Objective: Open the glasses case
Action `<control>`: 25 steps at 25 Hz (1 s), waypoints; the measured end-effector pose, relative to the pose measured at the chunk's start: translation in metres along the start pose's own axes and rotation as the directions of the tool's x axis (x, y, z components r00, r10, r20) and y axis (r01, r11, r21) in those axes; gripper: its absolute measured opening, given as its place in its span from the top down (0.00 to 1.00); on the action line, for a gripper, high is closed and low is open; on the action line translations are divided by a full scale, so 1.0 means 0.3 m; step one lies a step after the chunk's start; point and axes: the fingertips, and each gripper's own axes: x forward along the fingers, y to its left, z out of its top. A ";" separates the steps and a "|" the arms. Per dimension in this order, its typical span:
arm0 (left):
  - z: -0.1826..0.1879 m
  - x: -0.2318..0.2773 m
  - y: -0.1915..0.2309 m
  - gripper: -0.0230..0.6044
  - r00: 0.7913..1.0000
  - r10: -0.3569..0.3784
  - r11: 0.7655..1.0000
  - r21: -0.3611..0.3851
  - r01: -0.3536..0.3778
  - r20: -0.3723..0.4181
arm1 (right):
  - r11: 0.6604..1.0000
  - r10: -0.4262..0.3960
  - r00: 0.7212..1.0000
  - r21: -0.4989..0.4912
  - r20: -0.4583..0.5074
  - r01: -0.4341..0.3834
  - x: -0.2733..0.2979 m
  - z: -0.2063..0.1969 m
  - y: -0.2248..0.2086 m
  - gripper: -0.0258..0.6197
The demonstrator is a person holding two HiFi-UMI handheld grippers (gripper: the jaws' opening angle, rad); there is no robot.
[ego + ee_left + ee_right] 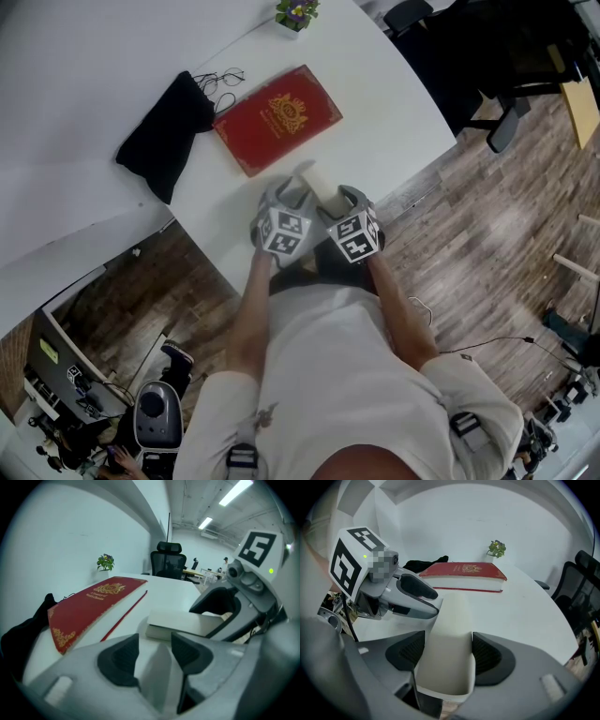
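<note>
At the far left of the white table [84, 66] a black pouch [164, 136] lies slumped with a pair of glasses [220, 81] at its top edge. Both are well clear of the work, as is the red book [278, 118] lying flat beside them and the small potted plant [296, 12] at the table's back. Nearer the person, the left gripper [154, 639] is released, its jaws apart with nothing clamped. It sits just beside the long side of the cream glasses case [180, 623], probably so it can take the lid or its seam. The case rests on the table close to the front edge, between the two tools and still closed. The right gripper [448, 637] grasps it end-on, a pad pressed against each side. That grip looks meant to pin the body down while the other tool lifts. A dark office chair [497, 56] stands off to the right.
</note>
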 end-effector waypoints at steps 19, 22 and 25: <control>0.006 0.009 -0.011 0.62 1.000 -0.005 1.000 0.000 0.005 -0.003 | 0.999 0.011 1.000 0.035 0.025 -0.012 -0.039 0.015 -0.010 0.50; 0.006 0.013 -0.011 0.62 1.000 -0.006 1.000 0.001 0.006 0.004 | 0.999 0.008 0.999 0.038 0.033 -0.010 -0.046 0.020 -0.012 0.51; 0.002 0.012 -0.011 0.62 1.000 -0.007 1.000 -0.002 0.007 -0.002 | 0.999 0.009 0.999 0.041 0.039 -0.010 -0.053 0.025 -0.014 0.52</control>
